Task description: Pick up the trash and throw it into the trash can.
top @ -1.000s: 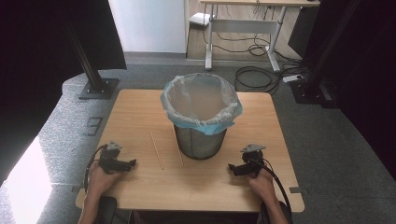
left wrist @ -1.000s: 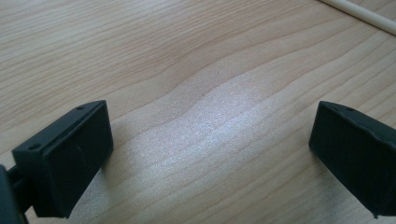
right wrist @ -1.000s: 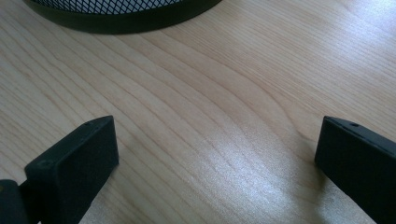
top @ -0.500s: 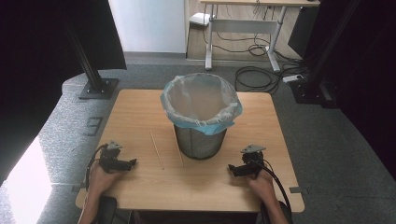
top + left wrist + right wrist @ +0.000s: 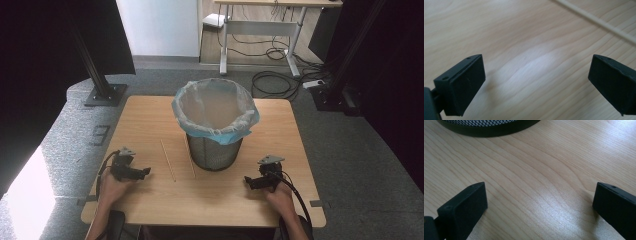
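A black mesh bin [image 5: 214,150] lined with a pale blue bag [image 5: 215,112] stands in the middle of the wooden table [image 5: 150,115]. Two thin wooden sticks lie to its left: one [image 5: 167,160] out on the bare wood, another [image 5: 190,159] close to the bin's base. My left gripper [image 5: 146,172] rests near the front left, open, jaws pointing at the sticks; a stick [image 5: 599,21] crosses the top right of the left gripper view. At the front right my right gripper [image 5: 246,181] is open, low over the wood, with the bin's base [image 5: 489,126] just ahead.
Grey carpet [image 5: 75,145] surrounds the table. Black stand bases sit at the back left [image 5: 102,92] and back right [image 5: 332,97]. A white desk frame [image 5: 260,27] and floor cables [image 5: 272,80] lie beyond the table.
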`<state>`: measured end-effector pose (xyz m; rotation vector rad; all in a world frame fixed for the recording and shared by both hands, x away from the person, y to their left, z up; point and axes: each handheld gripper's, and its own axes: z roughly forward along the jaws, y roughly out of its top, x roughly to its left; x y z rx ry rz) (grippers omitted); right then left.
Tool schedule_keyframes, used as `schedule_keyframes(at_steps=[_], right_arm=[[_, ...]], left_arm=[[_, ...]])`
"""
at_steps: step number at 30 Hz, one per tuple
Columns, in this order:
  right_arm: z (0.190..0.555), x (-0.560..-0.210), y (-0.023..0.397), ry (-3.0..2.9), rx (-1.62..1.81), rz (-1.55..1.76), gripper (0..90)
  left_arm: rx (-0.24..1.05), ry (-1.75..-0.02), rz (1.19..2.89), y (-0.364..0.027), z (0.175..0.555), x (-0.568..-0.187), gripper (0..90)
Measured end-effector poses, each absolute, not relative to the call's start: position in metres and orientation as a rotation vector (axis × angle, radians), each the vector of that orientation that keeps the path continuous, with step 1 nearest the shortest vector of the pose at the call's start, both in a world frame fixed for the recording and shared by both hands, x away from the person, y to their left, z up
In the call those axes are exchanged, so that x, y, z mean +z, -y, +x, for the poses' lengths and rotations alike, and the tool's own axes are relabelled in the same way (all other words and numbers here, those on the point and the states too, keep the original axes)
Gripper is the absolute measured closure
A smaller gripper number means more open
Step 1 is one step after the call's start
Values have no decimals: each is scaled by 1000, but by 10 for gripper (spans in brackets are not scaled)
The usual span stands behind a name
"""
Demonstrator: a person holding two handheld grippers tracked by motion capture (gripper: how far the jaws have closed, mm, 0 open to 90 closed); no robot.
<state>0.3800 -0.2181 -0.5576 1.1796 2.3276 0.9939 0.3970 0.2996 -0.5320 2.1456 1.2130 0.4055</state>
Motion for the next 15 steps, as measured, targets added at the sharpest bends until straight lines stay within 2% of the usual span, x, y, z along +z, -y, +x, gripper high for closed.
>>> schedule_keyframes(at_steps=[10,15], right_arm=[[379,-558,218,-2328,993,1181,0],[379,-558,218,-2329,993,1182,0]], left_arm=[[377,-1136,2154,-247,418,-526,43],[375,-1144,2165,-234,424,-531,73]])
